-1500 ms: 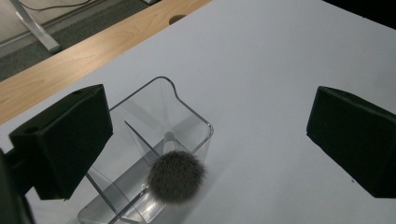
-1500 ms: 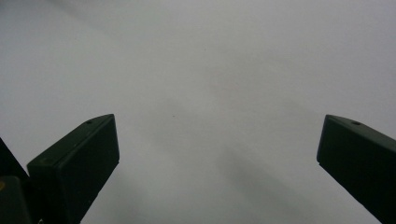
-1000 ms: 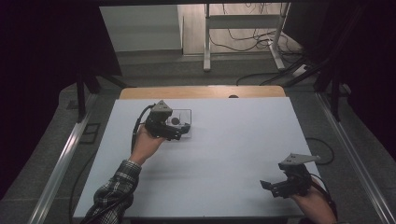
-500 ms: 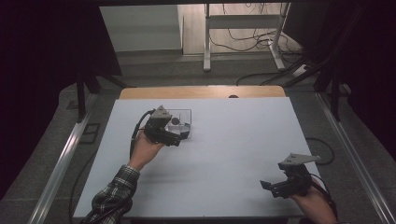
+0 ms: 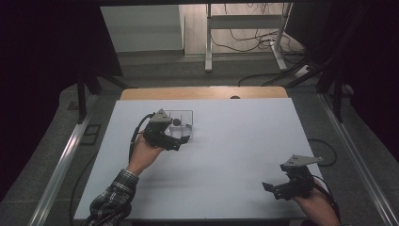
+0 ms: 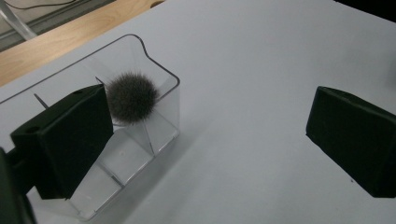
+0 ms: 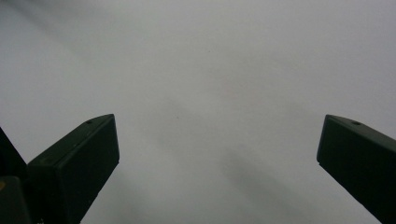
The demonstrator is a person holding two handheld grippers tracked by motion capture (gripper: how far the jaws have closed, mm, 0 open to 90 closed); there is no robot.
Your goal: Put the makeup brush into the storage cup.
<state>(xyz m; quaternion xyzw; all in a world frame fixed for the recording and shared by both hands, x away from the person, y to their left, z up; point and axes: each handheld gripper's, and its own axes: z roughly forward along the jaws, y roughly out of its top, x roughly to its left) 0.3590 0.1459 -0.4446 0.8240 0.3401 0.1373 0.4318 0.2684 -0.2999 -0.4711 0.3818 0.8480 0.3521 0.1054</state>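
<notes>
The counter (image 5: 226, 155) is a pale, plain white surface with a strip of wood along its far edge, and it stands in a dim room with a grey floor; behind it, cables (image 5: 244, 40) lie around the legs of a metal frame (image 5: 244, 23). Near the far left part of the counter stands a clear plastic tray (image 5: 181, 123) with thin dividers inside, and in one of its compartments rests a small grey fluffy ball (image 6: 130, 97) — in the high view it is only a dark dot (image 5: 176, 122). The left tool (image 5: 181, 140) is held just beside this tray, with its jaws wide apart and nothing between them. In the left gripper view one jaw is in front of the tray and close to the ball, but I cannot tell if it touches the tray wall; the other jaw is over the bare counter, well apart from the tray. The right tool (image 5: 273, 189) is at the near right corner, far from the tray, also wide open and empty, above the bare surface. The left jaw covers part of the tray, and the edge of that view cuts off the tray's other end. A plaid sleeve (image 5: 110, 205) enters from the bottom edge.
</notes>
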